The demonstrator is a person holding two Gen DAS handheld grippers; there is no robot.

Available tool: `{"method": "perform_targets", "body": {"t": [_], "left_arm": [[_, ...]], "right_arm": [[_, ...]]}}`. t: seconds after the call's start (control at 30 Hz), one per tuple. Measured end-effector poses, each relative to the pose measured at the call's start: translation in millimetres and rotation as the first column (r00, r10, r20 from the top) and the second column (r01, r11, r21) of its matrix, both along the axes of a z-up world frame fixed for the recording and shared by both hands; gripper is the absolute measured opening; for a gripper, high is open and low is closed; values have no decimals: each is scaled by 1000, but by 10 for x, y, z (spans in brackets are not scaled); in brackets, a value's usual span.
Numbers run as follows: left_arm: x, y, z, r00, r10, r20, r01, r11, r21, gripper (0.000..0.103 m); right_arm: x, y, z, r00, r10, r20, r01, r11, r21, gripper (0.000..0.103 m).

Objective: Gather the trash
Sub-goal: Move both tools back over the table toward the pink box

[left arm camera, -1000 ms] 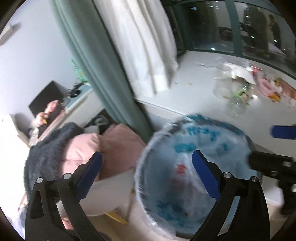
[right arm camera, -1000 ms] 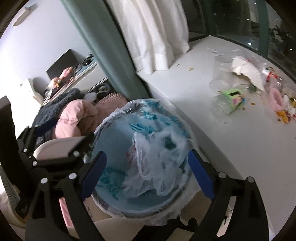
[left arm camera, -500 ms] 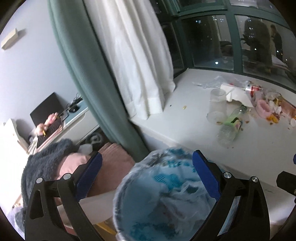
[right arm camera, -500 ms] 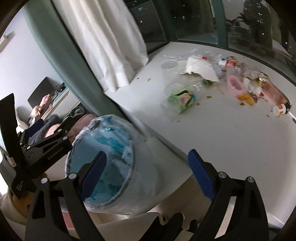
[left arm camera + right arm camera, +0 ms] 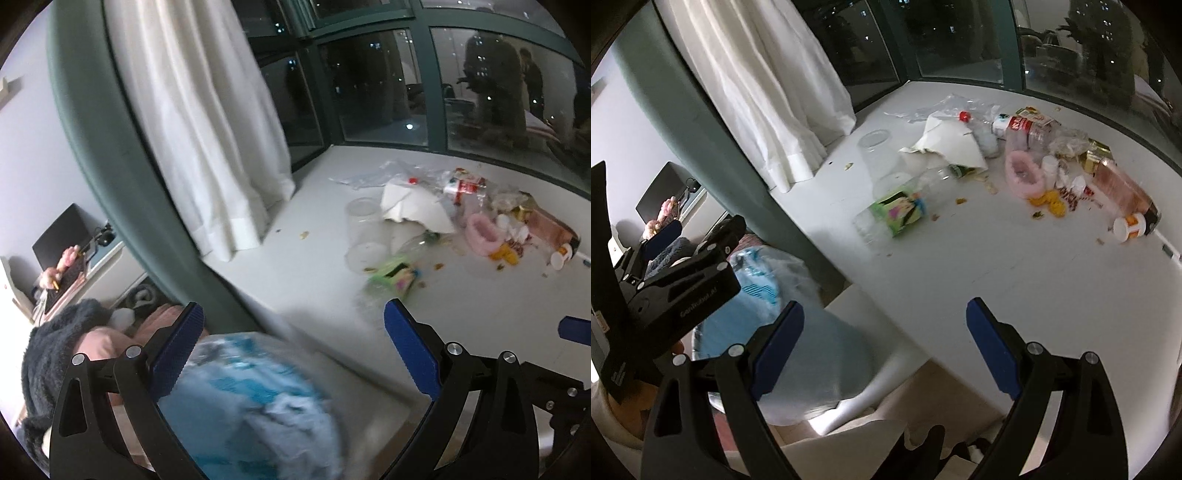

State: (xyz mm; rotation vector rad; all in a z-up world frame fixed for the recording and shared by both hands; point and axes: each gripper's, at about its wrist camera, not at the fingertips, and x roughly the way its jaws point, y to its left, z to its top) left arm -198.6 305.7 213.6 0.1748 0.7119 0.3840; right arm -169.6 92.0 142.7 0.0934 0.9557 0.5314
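Both tongs, left gripper and right gripper, held wide, nothing gripped; trash scattered on white ledge, lined bin below, apparently; nearest crushed bottle best approached squarely

Faint embossed lettering runs along the black body of the left gripper, too blurred to read. The bottle with the green label and the red-labelled bottle show print, none legible.
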Motion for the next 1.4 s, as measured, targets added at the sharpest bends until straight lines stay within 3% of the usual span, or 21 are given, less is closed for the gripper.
{"method": "perform_targets", "body": {"t": [0.27,0.53,0.97,1.1,1.4], "left_arm": [[396,-866,-2,1000,-22,-18,22,998,-54,95],[572,-1560,-91,995,-76,-57,69,991,-112,95],[975,-1974,-134,976,-200,-85,185,971,-154,95],[1171,-2033,-193,960,-262,-97,245,956,-161,95],[1783,-2153,-323,896,-427,-121,399,895,-200,95]], "right_arm": [[483,-782,-24,1000,21,-12,-21,1000,-23,86],[725,-1294,-42,999,52,-5,-52,999,-1,86],[959,-1741,-128,999,-39,-34,41,999,34,86],[1061,-1810,-170,993,-106,-51,107,994,16,86],[1400,-1937,-225,954,-284,-93,282,959,-40,86]]}}
